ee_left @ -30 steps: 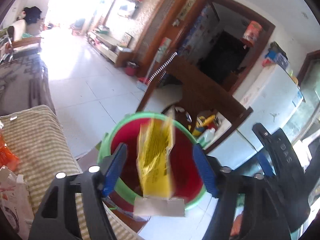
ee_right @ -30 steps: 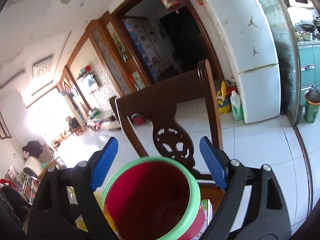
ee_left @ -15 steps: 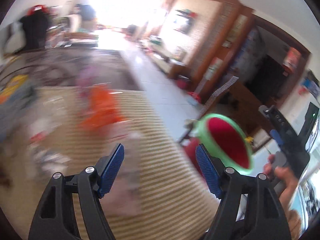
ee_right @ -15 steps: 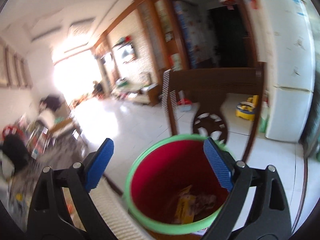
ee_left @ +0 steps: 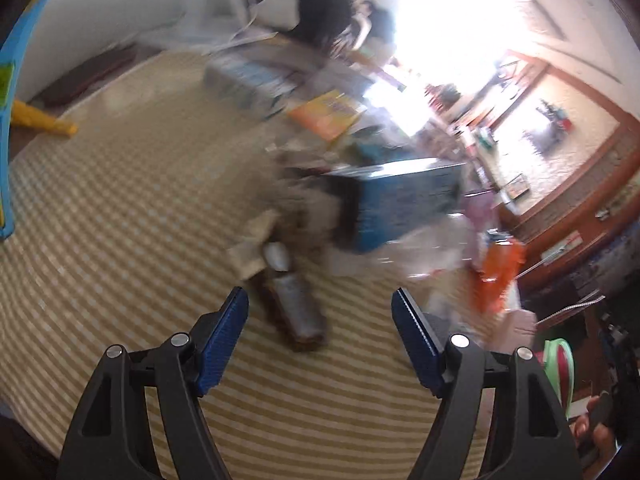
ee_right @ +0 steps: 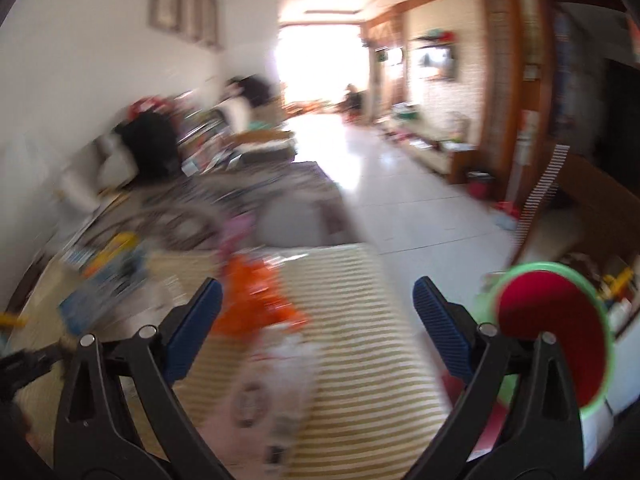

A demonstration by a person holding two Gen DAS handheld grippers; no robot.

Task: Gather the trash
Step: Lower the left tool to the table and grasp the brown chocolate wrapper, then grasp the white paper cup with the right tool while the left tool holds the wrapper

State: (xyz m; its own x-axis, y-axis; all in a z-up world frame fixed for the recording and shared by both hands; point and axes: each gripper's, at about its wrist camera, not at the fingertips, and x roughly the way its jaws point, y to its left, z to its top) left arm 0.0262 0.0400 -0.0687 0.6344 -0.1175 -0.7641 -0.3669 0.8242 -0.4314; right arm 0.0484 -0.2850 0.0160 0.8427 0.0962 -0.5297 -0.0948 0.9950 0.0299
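Two grippers are shown over a striped yellow mat (ee_left: 120, 208) strewn with blurred trash. The left gripper (ee_left: 320, 336) is held open and empty above a brown wrapper (ee_left: 296, 312); the right gripper (ee_right: 318, 312), whose jaws have just been opening, is spread wide with nothing gripped, an orange packet (ee_right: 260, 296) lying beyond. The red bin (ee_right: 556, 336) with green rim is seen off the mat's right edge.

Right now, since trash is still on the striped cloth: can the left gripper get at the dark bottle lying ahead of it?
Probably yes: the left gripper is open and empty, and the dark bottle lies uncovered just beyond its fingertips.
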